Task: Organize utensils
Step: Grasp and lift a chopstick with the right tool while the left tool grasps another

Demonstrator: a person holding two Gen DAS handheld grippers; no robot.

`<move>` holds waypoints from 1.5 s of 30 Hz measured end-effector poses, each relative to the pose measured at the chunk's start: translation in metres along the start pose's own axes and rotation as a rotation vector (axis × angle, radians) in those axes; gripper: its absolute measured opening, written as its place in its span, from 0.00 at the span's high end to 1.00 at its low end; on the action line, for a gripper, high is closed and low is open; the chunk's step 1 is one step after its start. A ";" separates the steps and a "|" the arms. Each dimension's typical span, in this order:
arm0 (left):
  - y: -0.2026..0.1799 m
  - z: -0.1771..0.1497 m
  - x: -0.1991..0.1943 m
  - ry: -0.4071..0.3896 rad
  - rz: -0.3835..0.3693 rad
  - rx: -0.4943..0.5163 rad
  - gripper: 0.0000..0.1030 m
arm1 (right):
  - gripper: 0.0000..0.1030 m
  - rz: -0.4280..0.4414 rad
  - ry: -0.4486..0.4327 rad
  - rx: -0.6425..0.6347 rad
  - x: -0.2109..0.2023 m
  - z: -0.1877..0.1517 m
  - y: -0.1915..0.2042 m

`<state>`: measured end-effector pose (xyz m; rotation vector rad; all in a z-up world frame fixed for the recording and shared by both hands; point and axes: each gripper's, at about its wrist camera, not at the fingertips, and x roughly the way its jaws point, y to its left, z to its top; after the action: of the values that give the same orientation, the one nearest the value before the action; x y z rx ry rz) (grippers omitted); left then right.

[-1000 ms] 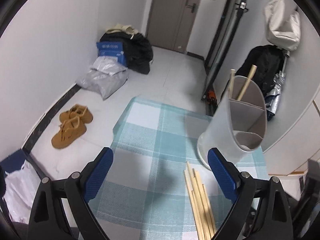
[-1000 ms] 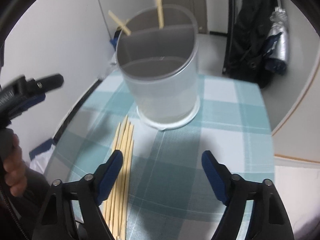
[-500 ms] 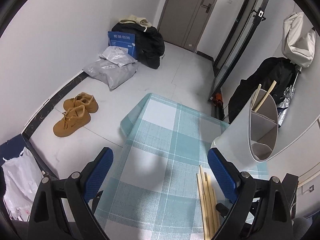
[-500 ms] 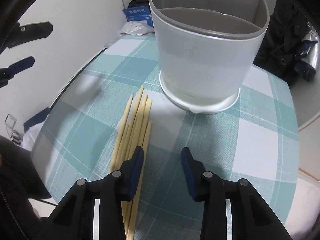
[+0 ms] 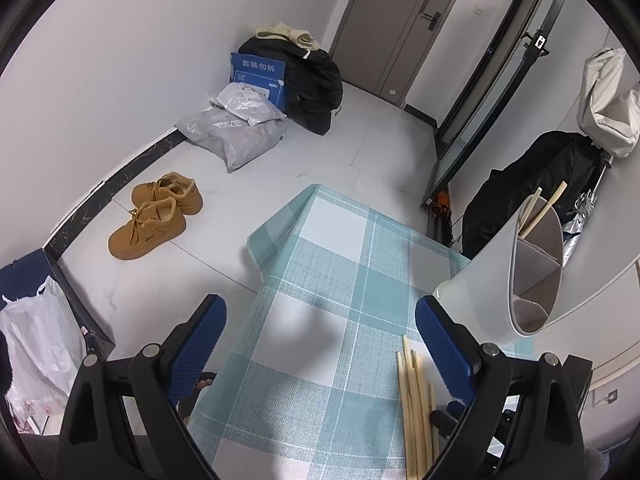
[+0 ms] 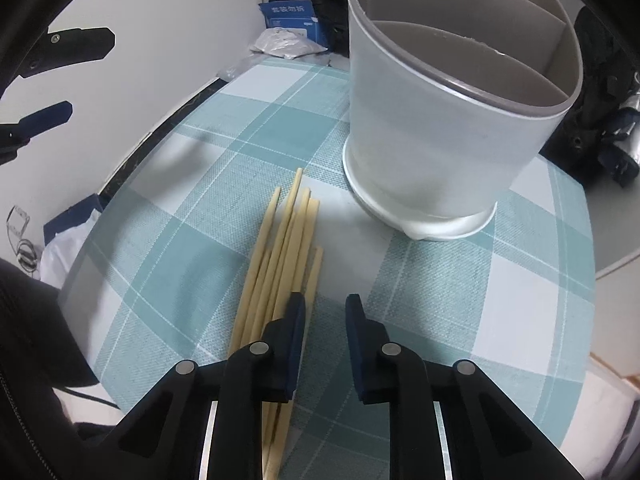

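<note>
Home entryway – shoes (image 5: pixel 158 214) on floor, door (image 5: pixel 404 28), hung bags (image 5: pixel 608 100).

A pair of tan shoes (image 5: pixel 158 214) sits on the pale floor (image 5: pixel 360 128), side by side. Near them, by the white wall (image 5: pixel 120 60), lie grey plastic bags (image 5: pixel 236 132). A blue box (image 5: pixel 258 76) with white writing stands behind the bags. A black bag (image 5: pixel 316 84) leans next to the box, with something cream-coloured on top. A grey door (image 5: pixel 404 20) is shut at the back. A white plastic bag (image 5: pixel 36 340) sits low on the left. A dark coat (image 5: pixel 532 196) hangs on the right, and a white bag (image 5: pixel 608 104) hangs above it.
</note>
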<state>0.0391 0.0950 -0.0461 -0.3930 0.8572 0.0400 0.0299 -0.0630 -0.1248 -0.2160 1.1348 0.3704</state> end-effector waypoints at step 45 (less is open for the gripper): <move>-0.051 -0.061 0.077 0.357 0.157 0.290 0.10 | 0.95 0.283 -0.261 0.438 -0.053 -0.010 -0.130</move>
<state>0.0555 0.0169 -0.1231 -0.0582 1.2270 -0.0105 0.0532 -0.1951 -0.0828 0.3725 0.9614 0.3776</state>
